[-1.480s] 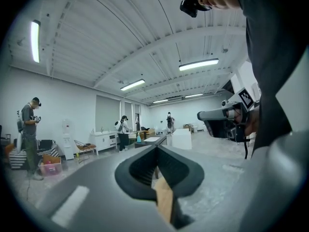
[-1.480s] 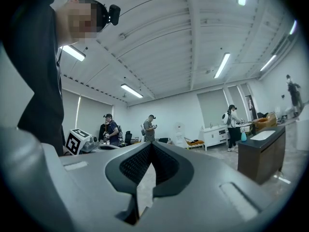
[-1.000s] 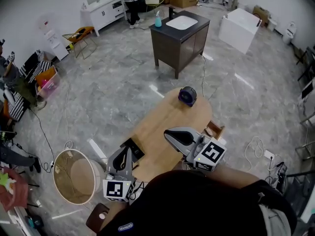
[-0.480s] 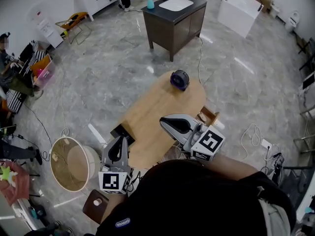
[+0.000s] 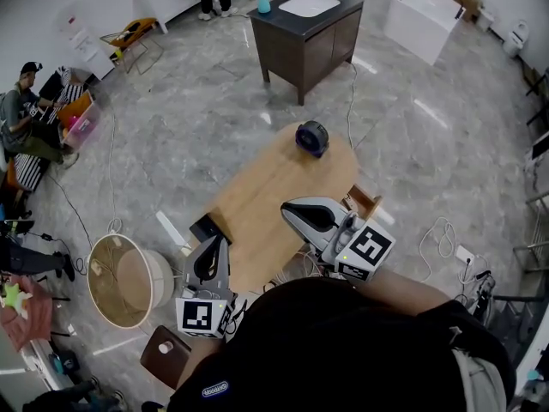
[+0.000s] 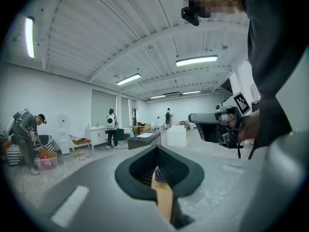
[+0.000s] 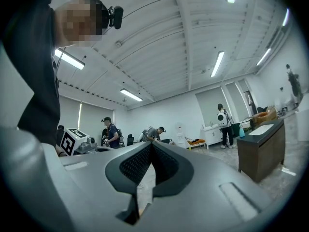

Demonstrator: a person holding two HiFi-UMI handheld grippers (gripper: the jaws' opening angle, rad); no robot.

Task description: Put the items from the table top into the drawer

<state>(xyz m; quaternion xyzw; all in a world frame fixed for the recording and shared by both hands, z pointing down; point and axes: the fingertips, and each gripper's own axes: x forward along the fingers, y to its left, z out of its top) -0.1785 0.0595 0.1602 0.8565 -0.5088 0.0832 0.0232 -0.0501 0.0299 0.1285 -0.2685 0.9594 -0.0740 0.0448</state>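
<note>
Showing a wooden table (image 5: 274,187) with its small drawer (image 5: 366,202) apparently standing open at the right edge, waiting for things. Leaving the round purple item (image 5: 312,137) alone at the table's far end, well apart from both tongs. Hovering the left tongs (image 5: 214,243) and right tongs (image 5: 292,210) over the near end, both pinched narrow and holding nothing, presumably keeping free for a forward reach.

The person's dark torso (image 5: 343,350) hides the table (image 5: 266,196)'s near end.
</note>
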